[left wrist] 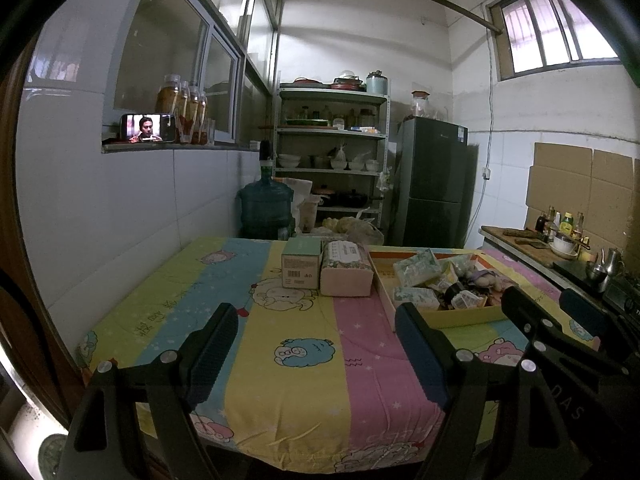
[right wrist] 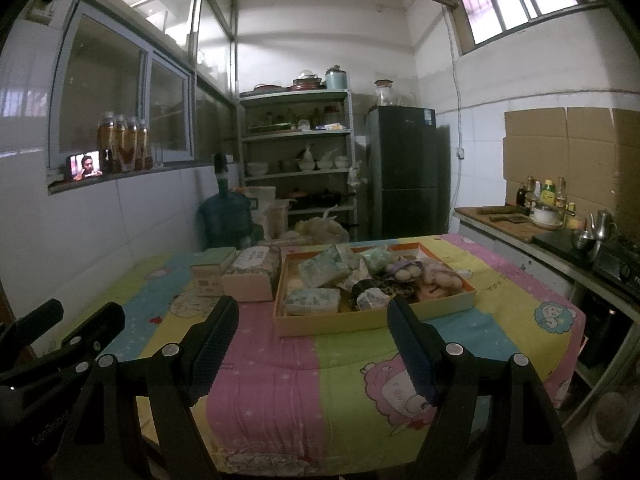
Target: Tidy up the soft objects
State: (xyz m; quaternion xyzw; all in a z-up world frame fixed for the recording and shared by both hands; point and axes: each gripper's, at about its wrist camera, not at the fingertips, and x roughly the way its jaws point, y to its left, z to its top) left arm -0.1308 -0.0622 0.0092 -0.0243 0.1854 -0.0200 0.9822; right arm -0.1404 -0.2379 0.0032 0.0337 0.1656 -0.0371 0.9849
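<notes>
A shallow cardboard tray (right wrist: 372, 322) (left wrist: 460, 316) sits on the table's far half. It holds several tissue packs (right wrist: 322, 270) (left wrist: 414, 266), a plush toy (right wrist: 436, 276) and other soft items. Left of it stand a pink tissue brick (left wrist: 346, 276) (right wrist: 250, 282) and a green box (left wrist: 301, 262) (right wrist: 208, 276). My left gripper (left wrist: 316, 318) is open and empty above the near table, left of the tray. My right gripper (right wrist: 312, 312) is open and empty just in front of the tray. Each gripper shows at the edge of the other's view.
The table wears a striped cartoon cloth (right wrist: 280, 380). Tiled wall at left with a phone (left wrist: 148, 128) and jars on a ledge. Behind stand a water jug (left wrist: 264, 208), shelves (left wrist: 332, 152) and a fridge (left wrist: 432, 184). A counter with bottles and a stove (right wrist: 560, 224) is at right.
</notes>
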